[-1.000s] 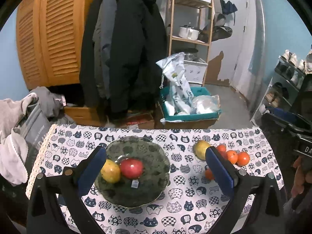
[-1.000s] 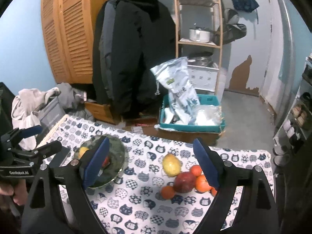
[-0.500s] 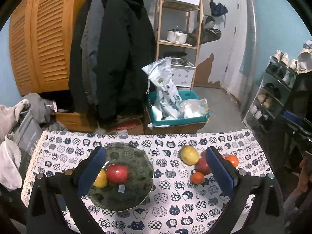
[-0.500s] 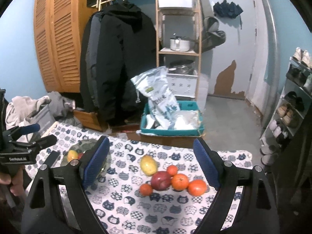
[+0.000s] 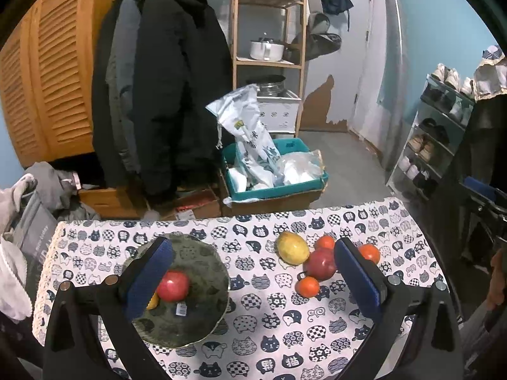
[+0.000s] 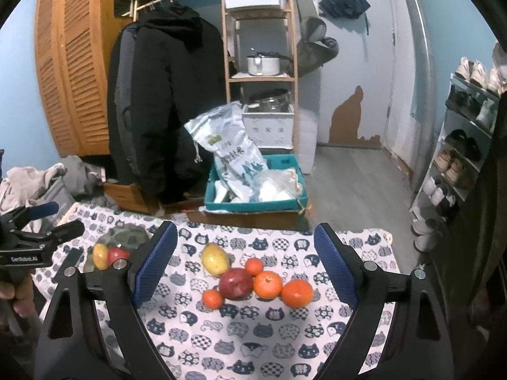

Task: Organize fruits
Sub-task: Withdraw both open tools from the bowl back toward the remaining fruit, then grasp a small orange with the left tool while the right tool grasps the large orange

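A dark green glass plate [image 5: 202, 313] on the cat-print tablecloth holds a red apple [image 5: 172, 285] and a yellow fruit [image 5: 153, 301] half hidden by a finger. To its right lie a yellow mango [image 5: 292, 248], a dark red apple [image 5: 320, 264] and several oranges [image 5: 307, 286]. My left gripper [image 5: 253, 280] hovers open above the cloth, empty. In the right wrist view the loose pile shows as mango [image 6: 215, 259], apple [image 6: 235, 284] and oranges [image 6: 297, 293], with the plate [image 6: 126, 237] at left. My right gripper [image 6: 245, 264] is open and empty above the pile.
The table [image 5: 253, 342] ends at its far edge, with a teal bin of bags [image 5: 272, 171] on the floor behind. Dark coats [image 5: 158, 95], a wooden shelf [image 5: 269, 47] and a shoe rack [image 5: 443, 133] stand beyond. A hand holding the left gripper [image 6: 31, 247] shows at left.
Both grippers have risen and pulled back from the table. The left view has swung right, so the loose fruit pile now sits between its fingers. Both stay open.
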Demonstrator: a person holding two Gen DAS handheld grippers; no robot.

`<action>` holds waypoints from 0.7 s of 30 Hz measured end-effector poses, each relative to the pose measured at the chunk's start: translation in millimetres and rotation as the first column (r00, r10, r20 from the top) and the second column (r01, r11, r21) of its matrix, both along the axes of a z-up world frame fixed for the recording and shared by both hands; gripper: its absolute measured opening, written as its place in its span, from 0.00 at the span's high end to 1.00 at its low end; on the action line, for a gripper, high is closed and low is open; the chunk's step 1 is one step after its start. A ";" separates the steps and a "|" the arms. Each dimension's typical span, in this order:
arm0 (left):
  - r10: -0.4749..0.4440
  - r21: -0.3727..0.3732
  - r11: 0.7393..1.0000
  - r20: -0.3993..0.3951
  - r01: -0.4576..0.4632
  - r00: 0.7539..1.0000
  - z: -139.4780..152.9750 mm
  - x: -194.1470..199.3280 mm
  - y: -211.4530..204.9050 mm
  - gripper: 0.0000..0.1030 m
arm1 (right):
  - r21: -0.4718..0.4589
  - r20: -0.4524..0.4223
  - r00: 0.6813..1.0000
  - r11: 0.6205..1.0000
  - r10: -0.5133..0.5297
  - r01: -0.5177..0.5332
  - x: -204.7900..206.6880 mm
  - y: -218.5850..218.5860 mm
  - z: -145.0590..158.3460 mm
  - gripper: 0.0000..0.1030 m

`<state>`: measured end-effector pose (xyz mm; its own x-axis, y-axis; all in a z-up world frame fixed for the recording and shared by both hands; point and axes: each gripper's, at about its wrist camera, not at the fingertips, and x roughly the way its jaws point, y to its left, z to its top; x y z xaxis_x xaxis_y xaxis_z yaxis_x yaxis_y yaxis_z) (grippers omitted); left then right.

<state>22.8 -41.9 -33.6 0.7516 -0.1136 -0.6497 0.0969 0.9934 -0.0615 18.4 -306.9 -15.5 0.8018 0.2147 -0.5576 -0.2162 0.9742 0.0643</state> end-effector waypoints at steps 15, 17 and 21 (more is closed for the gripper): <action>-0.047 0.010 0.999 -0.132 0.049 0.990 -49.2 34.1 -43.0 0.01 | -0.020 -0.118 0.989 0.996 -0.092 0.090 21.3 -37.3 -44.8 0.15; -0.052 0.017 0.998 -0.149 0.055 0.987 -57.4 38.2 -47.6 0.01 | -0.023 -0.136 0.985 0.995 -0.102 0.100 25.5 -41.1 -51.2 0.15; -0.058 0.011 0.998 -0.196 0.061 0.979 -76.3 46.6 -55.0 0.01 | -0.034 -0.172 0.979 0.993 -0.113 0.109 31.0 -45.4 -64.0 0.15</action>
